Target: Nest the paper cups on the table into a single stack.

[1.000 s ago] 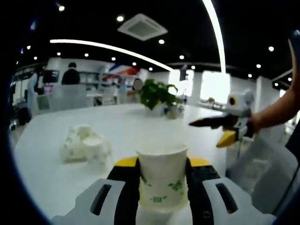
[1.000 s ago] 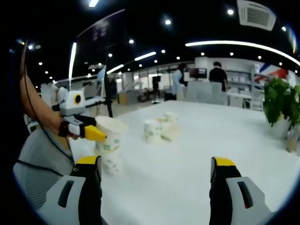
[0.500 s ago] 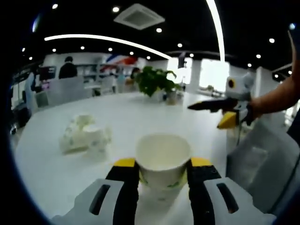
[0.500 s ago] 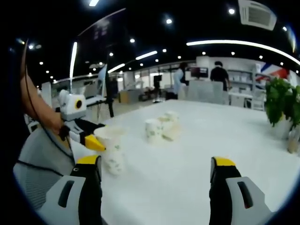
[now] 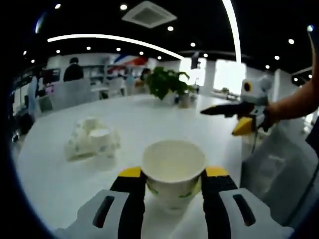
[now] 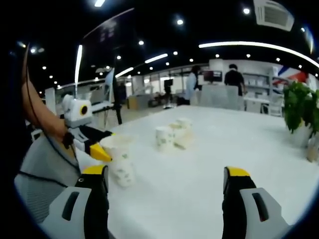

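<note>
Loose paper cups (image 5: 92, 142) clustered toward the table's (image 5: 144, 117) far-left edge; bare white surface all around. Left gripper (image 5: 172, 181) pinching a tilted, green-printed paper cup (image 5: 173, 169) near the front edge. Potted plant (image 5: 167, 87) at the far edge. Right gripper (image 6: 167, 186) spread wide, holding nothing, above open tabletop.

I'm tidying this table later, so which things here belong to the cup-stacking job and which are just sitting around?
Part of the job:
- white paper cup with green print, held between the left gripper's jaws
- cluster of loose white paper cups on the white table
- right gripper, jaws apart

Just lying about:
- green potted plant at the table's far side
</note>
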`<state>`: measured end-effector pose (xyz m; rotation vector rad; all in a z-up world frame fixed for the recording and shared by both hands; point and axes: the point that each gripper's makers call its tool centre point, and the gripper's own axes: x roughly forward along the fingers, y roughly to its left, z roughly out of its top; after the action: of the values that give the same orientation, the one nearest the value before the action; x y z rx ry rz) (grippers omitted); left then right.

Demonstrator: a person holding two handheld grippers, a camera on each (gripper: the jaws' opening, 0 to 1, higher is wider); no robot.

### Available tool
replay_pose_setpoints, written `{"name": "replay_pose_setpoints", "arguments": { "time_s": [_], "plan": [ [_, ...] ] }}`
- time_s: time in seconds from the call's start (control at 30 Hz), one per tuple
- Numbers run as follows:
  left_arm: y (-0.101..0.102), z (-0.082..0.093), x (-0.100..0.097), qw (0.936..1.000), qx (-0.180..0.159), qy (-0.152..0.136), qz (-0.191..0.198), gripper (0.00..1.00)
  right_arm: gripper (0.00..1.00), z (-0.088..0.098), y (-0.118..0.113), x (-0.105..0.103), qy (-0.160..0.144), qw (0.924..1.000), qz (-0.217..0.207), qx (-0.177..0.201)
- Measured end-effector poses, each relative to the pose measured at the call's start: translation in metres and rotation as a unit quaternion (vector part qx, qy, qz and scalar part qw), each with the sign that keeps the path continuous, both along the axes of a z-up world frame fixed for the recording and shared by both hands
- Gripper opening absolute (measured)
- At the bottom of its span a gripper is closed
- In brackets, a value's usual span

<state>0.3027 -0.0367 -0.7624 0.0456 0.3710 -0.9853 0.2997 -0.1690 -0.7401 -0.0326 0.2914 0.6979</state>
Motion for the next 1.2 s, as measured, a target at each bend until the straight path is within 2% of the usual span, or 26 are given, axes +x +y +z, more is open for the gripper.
{"name": "replay_pose_setpoints", "arguments": {
  "time_s": [0.13,0.3,0.4,0.6,0.67,0.77,0.9,1.03,1.2],
  "plan": [
    [0.002,0.007,0.002,0.9999,-0.011,-0.001,0.005,0.55,0.94,0.001,-0.002,0.002,-0.001,1.0000,-0.003,0.001],
    [0.008,0.017,0.006,0.9998,-0.010,-0.015,0.006,0.65,0.94,0.003,-0.004,0.004,-0.004,1.0000,-0.003,-0.001],
    [0.013,0.031,0.011,0.9993,-0.022,-0.026,0.011,0.71,0.94,0.004,-0.004,0.005,-0.005,1.0000,-0.004,-0.001],
    [0.032,0.054,0.028,0.9981,-0.033,-0.041,0.034,0.84,0.94,0.007,-0.002,0.010,-0.009,0.9999,0.002,-0.007],
    [0.041,0.056,0.032,0.9975,-0.029,-0.047,0.044,0.88,0.95,0.009,-0.002,0.012,-0.011,0.9999,0.003,-0.009],
    [0.055,0.052,0.035,0.9971,-0.009,-0.055,0.051,0.90,0.95,0.013,-0.003,0.016,-0.014,0.9999,0.002,-0.007],
    [0.076,0.042,0.037,0.9968,0.013,-0.050,0.061,0.92,0.97,0.015,-0.002,0.020,-0.017,0.9998,0.002,-0.006],
    [0.103,0.036,0.043,0.9942,0.030,-0.049,0.091,0.94,0.98,0.016,-0.005,0.026,-0.017,0.9998,-0.002,-0.006],
    [0.136,0.036,0.054,0.9899,0.020,-0.042,0.134,0.98,1.00,0.014,-0.005,0.030,-0.016,0.9998,-0.001,-0.011]
  ]
}}
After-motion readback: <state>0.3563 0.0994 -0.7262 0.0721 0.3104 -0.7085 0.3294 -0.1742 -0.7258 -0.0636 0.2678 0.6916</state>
